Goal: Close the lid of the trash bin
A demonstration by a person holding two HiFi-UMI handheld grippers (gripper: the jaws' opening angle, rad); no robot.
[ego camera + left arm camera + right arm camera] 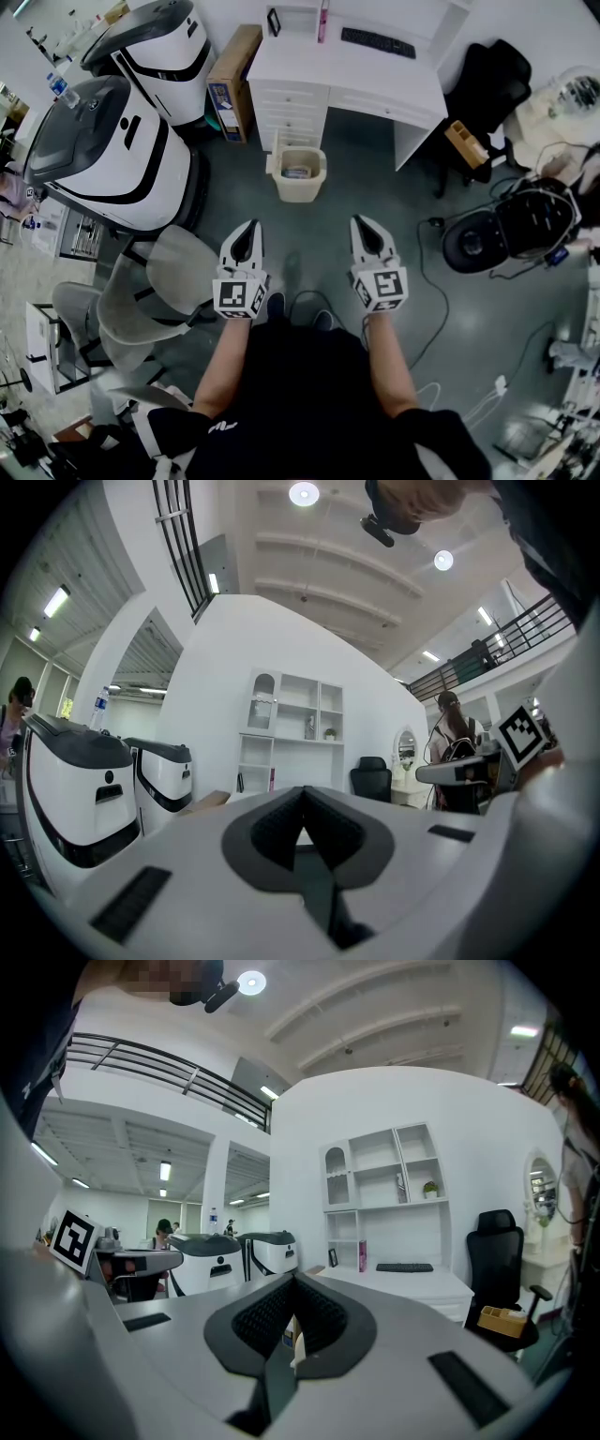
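Before white desk, trash bin lid open.

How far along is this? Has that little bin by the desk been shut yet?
Done: nothing yet. The trash bin is open, its lid standing up at the back.
In hand: the left gripper and right gripper point toward the bin, jaws together and empty, well short of it.
Left: reach the bin and push the lid down.
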